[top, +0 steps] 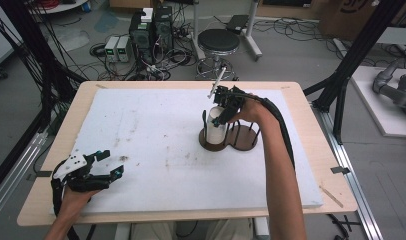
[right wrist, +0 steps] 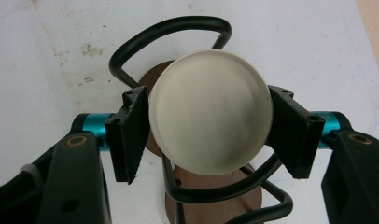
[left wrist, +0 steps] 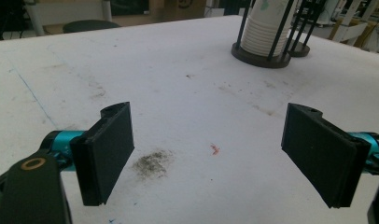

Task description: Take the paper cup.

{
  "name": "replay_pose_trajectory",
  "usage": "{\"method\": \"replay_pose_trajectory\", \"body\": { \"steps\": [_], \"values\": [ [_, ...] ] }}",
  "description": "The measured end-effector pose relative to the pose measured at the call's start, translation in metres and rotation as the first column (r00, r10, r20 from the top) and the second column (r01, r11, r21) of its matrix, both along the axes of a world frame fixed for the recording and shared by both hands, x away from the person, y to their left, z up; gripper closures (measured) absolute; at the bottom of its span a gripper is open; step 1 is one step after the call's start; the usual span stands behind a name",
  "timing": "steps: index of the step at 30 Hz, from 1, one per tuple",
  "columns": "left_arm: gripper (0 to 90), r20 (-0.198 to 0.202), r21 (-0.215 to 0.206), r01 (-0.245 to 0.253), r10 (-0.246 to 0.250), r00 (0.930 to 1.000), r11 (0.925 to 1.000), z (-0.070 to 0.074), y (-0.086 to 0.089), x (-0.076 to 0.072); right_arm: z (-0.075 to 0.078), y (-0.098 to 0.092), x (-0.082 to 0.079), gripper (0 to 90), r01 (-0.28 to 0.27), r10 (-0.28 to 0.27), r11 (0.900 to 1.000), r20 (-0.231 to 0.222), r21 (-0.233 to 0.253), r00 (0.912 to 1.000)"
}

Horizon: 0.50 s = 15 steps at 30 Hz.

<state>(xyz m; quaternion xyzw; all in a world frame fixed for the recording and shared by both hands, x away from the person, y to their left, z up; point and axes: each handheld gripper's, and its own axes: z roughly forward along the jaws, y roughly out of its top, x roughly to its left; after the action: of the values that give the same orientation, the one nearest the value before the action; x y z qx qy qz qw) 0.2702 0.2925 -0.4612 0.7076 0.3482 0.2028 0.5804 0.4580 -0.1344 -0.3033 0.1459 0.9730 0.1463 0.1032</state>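
A stack of upturned white paper cups (top: pixel 216 129) stands in a black wire holder (top: pixel 243 131) on a brown two-ring base, right of the board's middle. My right gripper (top: pixel 220 116) comes down on it from above; in the right gripper view its pads press both sides of the top cup (right wrist: pixel 210 109), so the right gripper (right wrist: pixel 208 100) is shut on it. My left gripper (top: pixel 112 163) rests at the board's near left, and the left gripper (left wrist: pixel 211 154) stands wide open with nothing between its jaws. The cup stack (left wrist: pixel 264 32) is far ahead of it.
A white foam board (top: pixel 156 145) with dirt smudges covers the wooden table (top: pixel 321 150). The holder's second ring (top: pixel 246 137) holds no cups. Beyond the table stand a black stool (top: pixel 218 41), computer towers (top: pixel 151 30) and cables. Black frame posts (top: pixel 348 70) flank the right side.
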Motion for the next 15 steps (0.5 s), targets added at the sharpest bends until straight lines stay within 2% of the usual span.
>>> {"method": "replay_pose_trajectory", "body": {
  "steps": [15],
  "values": [
    [16.8,-0.003,0.001,0.001,-0.001,1.0000,1.0000,0.000,0.000,0.001,0.014,0.002,-0.002,35.6,-0.001,0.000,0.999,0.014,0.036,0.9999]
  ]
}}
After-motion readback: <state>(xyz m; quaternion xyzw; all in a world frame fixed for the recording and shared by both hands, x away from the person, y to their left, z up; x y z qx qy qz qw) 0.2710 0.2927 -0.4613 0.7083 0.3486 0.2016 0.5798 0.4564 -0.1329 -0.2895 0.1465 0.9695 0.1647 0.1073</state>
